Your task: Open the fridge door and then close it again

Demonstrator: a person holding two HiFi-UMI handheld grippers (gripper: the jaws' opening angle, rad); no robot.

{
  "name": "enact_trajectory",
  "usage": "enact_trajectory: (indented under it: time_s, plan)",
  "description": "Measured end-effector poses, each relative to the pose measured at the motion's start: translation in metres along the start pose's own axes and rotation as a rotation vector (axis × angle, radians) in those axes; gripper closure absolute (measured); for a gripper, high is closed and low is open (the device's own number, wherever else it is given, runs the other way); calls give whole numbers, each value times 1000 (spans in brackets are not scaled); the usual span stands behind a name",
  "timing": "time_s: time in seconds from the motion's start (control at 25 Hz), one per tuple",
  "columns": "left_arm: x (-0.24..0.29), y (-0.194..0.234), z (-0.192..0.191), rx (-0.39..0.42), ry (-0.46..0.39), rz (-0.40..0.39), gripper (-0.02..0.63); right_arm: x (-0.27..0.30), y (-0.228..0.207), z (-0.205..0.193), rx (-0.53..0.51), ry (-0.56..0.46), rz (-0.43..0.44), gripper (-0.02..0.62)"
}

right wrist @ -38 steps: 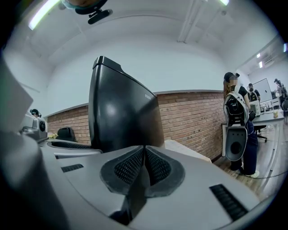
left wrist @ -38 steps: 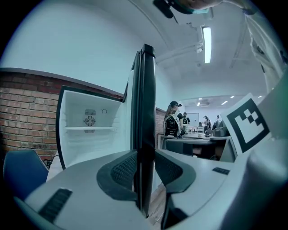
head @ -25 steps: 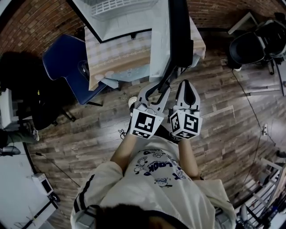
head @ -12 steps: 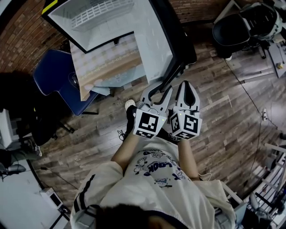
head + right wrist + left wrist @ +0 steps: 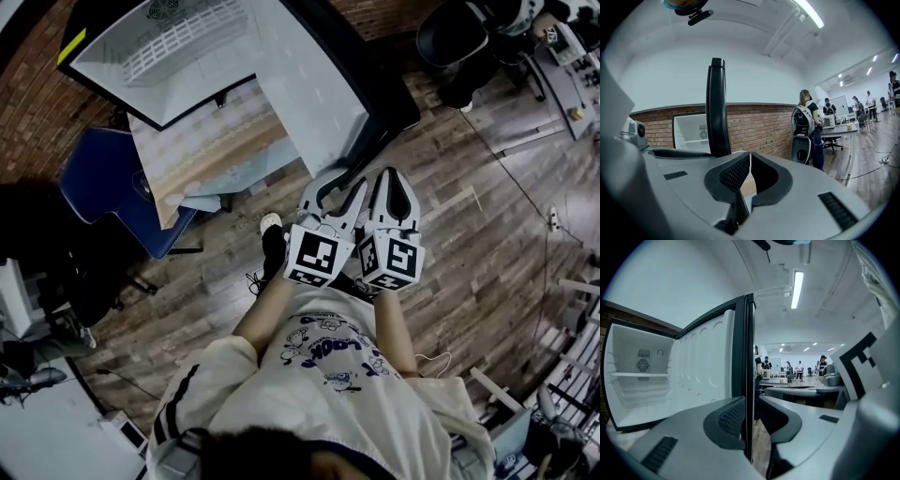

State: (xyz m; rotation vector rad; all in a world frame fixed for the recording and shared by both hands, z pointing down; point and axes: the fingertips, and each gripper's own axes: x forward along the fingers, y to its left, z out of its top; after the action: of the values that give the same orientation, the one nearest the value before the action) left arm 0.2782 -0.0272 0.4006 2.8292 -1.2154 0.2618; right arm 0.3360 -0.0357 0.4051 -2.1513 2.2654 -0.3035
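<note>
The fridge (image 5: 169, 56) stands open at the top left of the head view, its white inside and shelf showing. Its door (image 5: 314, 89) swings out toward me, white liner facing left and black edge on the right. My left gripper (image 5: 349, 183) is shut on the door's free edge. In the left gripper view that black edge (image 5: 747, 380) runs upright between the pads of the left gripper (image 5: 749, 420). My right gripper (image 5: 394, 178) hangs just right of it, shut on nothing. Ahead of the right gripper (image 5: 750, 168), the door edge (image 5: 717, 108) rises like a black post.
A blue chair (image 5: 103, 187) and a table with a checked cloth (image 5: 202, 150) stand left of the door. A black office chair (image 5: 450, 37) is at the top right. A brick wall (image 5: 759, 126) lies behind the fridge. People (image 5: 806, 126) and desks (image 5: 797, 390) are further off.
In the head view the fridge and door have shifted left and turned, and more of the door's white liner shows. Both grippers have moved along with the door edge.
</note>
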Motion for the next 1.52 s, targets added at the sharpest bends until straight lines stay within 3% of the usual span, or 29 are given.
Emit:
enact_trajectory:
  time_s: [0.52,0.92,1.52]
  plan:
    - [20,-12,7,5,-3,-40,508,14,-22,3,14,4,-15,561]
    - [10,2,9,-6,-27,-3,508,24,-10,-10,1,41,56,561]
    - [-7,-9,-3,-22,-8,-22,512,32,8,-8,-54,46,154,562]
